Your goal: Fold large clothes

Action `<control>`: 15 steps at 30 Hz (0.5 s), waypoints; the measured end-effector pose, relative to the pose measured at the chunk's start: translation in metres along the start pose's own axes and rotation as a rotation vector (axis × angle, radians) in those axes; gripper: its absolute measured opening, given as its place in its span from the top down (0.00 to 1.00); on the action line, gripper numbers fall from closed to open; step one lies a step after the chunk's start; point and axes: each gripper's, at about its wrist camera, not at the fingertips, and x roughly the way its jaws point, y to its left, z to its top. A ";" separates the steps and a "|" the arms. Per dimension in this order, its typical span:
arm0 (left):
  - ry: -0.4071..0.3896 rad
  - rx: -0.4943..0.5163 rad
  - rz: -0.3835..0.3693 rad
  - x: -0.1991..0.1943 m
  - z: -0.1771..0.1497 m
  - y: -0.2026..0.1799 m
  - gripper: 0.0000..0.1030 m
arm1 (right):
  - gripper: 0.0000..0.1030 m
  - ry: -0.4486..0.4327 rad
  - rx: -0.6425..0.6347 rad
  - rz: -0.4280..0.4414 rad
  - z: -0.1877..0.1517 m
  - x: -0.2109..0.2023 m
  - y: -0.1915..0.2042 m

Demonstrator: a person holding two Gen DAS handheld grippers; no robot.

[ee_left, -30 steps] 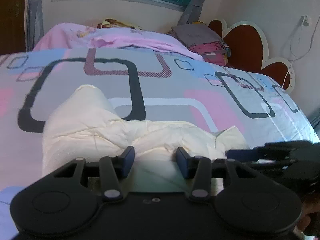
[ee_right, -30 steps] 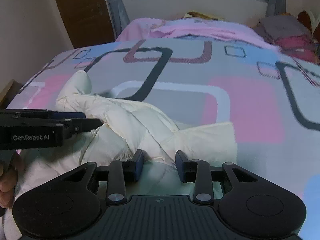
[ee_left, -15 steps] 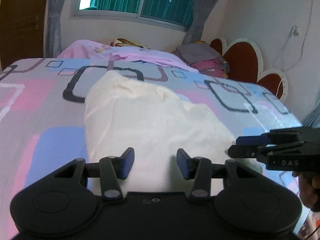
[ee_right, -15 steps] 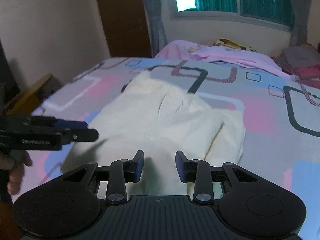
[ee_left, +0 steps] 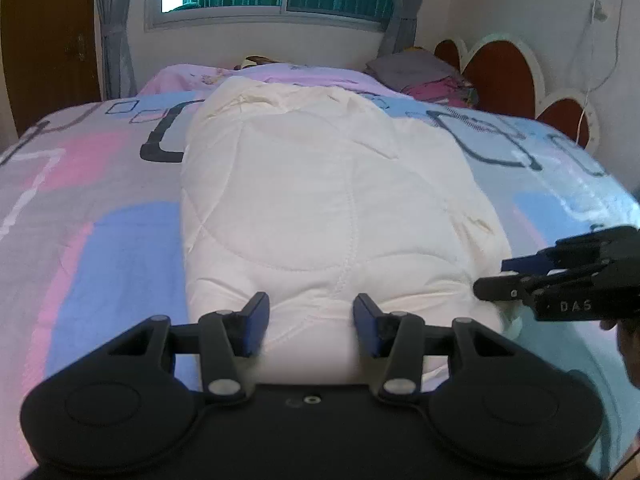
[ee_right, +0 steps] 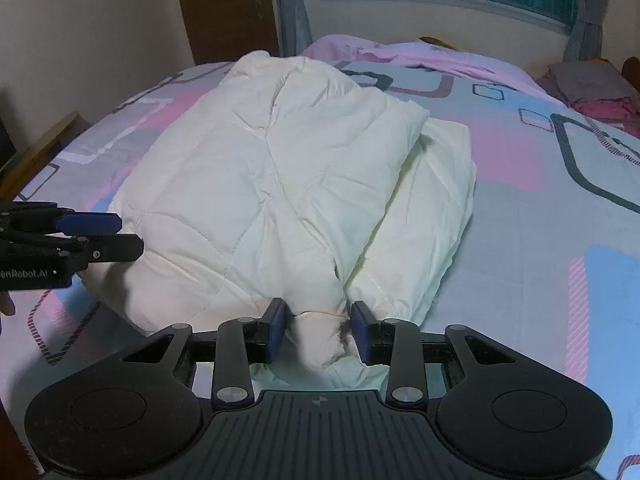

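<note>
A cream quilted jacket (ee_left: 328,208) lies folded lengthwise on a bed (ee_left: 100,240) with a patterned pink, blue and grey sheet, its near hem at the bed's front edge. The right gripper (ee_right: 318,330) pinches a bunched fold of that hem between its 2 blue pads. The left gripper (ee_left: 310,324) has the hem between its fingers, though whether its pads press the fabric cannot be told. A pile of clothes (ee_left: 424,76) sits near the headboard (ee_left: 500,76).
</note>
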 end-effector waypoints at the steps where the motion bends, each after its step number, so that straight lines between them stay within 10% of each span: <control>1: 0.001 0.004 0.012 0.000 -0.001 -0.002 0.55 | 0.66 0.001 -0.004 -0.005 0.000 -0.001 0.001; 15: 0.030 0.005 0.066 -0.019 -0.001 -0.016 0.57 | 0.66 -0.005 0.014 -0.034 0.002 -0.024 0.009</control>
